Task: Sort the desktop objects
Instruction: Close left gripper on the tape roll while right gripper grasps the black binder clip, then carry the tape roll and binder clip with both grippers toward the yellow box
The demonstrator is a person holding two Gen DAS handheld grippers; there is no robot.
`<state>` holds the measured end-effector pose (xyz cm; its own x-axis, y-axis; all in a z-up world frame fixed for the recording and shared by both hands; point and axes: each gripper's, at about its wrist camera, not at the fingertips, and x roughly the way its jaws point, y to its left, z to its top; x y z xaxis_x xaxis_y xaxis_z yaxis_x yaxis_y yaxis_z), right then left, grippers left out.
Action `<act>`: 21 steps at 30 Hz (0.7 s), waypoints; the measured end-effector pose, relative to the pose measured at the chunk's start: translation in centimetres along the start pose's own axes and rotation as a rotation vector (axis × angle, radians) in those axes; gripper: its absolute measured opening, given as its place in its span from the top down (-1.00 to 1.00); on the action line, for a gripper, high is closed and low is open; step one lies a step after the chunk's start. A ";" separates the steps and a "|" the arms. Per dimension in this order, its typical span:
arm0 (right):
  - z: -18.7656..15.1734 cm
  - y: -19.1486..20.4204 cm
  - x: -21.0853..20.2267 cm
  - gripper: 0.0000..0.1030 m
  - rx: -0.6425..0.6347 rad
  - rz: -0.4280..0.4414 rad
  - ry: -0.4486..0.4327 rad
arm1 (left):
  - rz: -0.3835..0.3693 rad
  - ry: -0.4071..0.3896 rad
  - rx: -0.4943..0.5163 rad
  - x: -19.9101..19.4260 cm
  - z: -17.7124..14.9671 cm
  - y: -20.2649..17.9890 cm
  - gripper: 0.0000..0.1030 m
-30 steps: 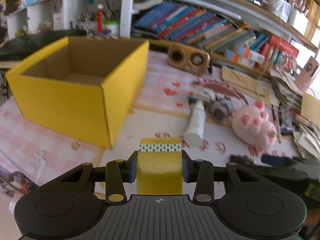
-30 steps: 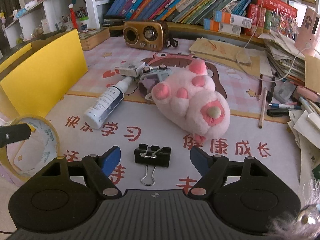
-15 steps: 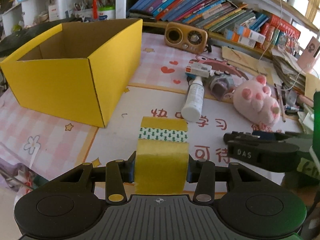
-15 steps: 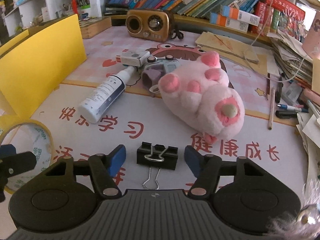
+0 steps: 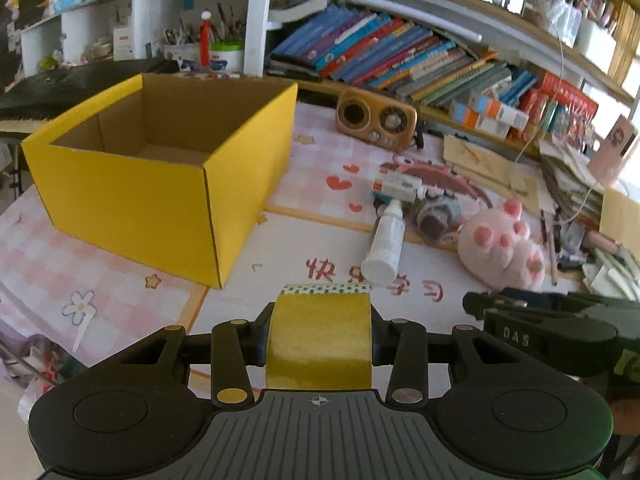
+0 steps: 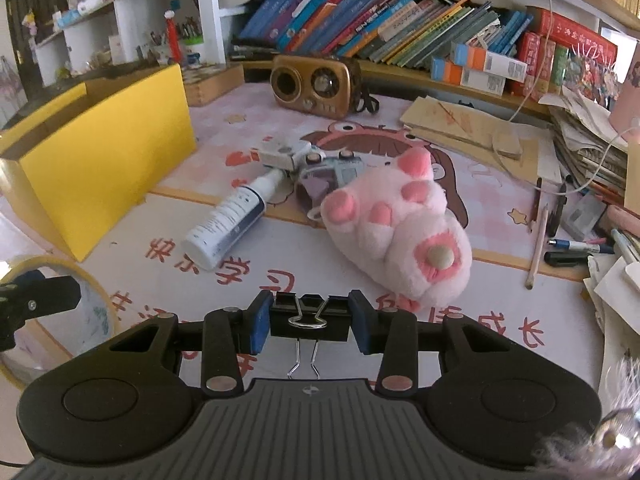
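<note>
My left gripper (image 5: 319, 336) is shut on a yellow tape roll (image 5: 320, 340) and holds it above the desk mat, in front of the open yellow cardboard box (image 5: 132, 200) at the left. The roll also shows at the left edge of the right wrist view (image 6: 52, 312). My right gripper (image 6: 309, 320) is shut on a black binder clip (image 6: 308, 318), low over the mat. A white spray bottle (image 6: 230, 220), a pink plush paw (image 6: 396, 236) and a grey gadget (image 6: 328, 172) lie ahead of it.
A gold retro radio (image 6: 316, 80) stands at the back below a shelf of books (image 6: 384, 20). Piles of paper, pens and pencils (image 6: 560, 220) crowd the right side. The right gripper's body shows in the left wrist view (image 5: 552, 336).
My right gripper has closed on the binder clip, which lay between its open fingers before. My left gripper, still holding the tape roll, has shifted a little relative to the yellow box.
</note>
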<state>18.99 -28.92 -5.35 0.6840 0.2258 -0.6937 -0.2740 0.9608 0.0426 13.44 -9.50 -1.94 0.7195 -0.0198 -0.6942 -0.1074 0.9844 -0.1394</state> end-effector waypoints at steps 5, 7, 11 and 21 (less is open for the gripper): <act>0.0 -0.1 -1.5 0.26 0.012 0.023 -0.013 | -0.024 -0.051 -0.021 -1.7 0.7 0.2 0.22; -0.1 0.1 -2.1 0.26 0.015 0.034 -0.014 | -0.041 -0.071 -0.027 -2.5 0.9 0.4 0.22; -0.2 0.9 -3.7 0.26 0.010 0.050 -0.027 | -0.077 -0.095 -0.031 -3.7 0.9 1.1 0.22; -1.2 5.8 -7.1 0.26 0.017 0.044 -0.065 | -0.160 -0.133 -0.011 -6.7 0.5 5.6 0.22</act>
<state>11.68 -25.13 -1.04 0.7140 0.2772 -0.6430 -0.2936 0.9522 0.0844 8.38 -3.80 2.31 0.8120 -0.1523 -0.5635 0.0090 0.9685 -0.2488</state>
